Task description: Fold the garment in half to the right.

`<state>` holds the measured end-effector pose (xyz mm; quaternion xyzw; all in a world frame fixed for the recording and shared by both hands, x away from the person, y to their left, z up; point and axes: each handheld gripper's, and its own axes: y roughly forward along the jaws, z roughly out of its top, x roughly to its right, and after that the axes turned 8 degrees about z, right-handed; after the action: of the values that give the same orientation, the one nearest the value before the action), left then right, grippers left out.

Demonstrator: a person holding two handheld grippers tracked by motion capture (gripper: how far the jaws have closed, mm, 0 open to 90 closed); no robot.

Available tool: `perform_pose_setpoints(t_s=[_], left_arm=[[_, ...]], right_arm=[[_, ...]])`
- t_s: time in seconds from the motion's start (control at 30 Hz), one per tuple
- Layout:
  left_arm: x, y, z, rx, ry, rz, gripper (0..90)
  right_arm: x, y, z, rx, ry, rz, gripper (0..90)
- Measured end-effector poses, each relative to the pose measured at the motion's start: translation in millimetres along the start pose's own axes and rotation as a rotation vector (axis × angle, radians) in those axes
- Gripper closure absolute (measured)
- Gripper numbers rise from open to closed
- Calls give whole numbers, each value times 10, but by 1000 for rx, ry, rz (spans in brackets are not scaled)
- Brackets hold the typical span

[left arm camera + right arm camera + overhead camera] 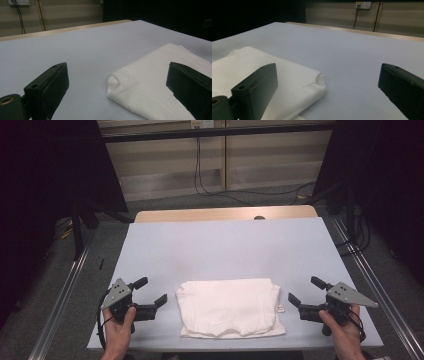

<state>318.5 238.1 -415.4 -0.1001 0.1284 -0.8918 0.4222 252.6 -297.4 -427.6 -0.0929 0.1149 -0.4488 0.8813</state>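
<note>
A folded white garment [229, 307] lies flat near the front edge of the pale table surface [225, 245]. My left gripper [150, 292] is held just left of it, jaws wide apart and holding nothing. My right gripper [306, 291] is just right of it, also open and holding nothing. In the left gripper view the garment [155, 82] has a rounded folded corner ahead, between the jaws of that gripper [117, 85]. The right gripper view has the garment's [274, 75] other folded corner ahead, low between the jaws of that gripper [327, 87].
A bare wooden strip [225, 213] runs along the table's far edge. Metal rails [65, 290] flank both sides of the table. Cables [210, 190] hang down the back wall to the floor. Dark curtains stand at left and right.
</note>
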Motion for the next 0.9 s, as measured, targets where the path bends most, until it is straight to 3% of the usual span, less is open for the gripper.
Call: perform_pose_setpoints(t_s=[0.2, 0.47, 0.6, 0.7, 0.8, 0.9], left_arm=[[-39, 90, 56, -10, 12, -10, 44], [-46, 182, 168, 8, 25, -53, 44], [-67, 245, 175, -3, 20, -50, 44], [-60, 258, 181, -19, 34, -44, 44], [-55, 262, 181, -17, 55, -67, 35], [-48, 304, 187, -29, 53, -65, 37]], right_arm=[[-117, 91, 39, 0, -15, 37, 25], [-246, 249, 59, -58, -15, 88, 26], [-324, 324, 85, -81, -2, 127, 23], [-390, 384, 93, -112, -15, 158, 22], [-475, 447, 87, -133, -28, 182, 19], [-562, 518, 112, -141, -43, 213, 18]])
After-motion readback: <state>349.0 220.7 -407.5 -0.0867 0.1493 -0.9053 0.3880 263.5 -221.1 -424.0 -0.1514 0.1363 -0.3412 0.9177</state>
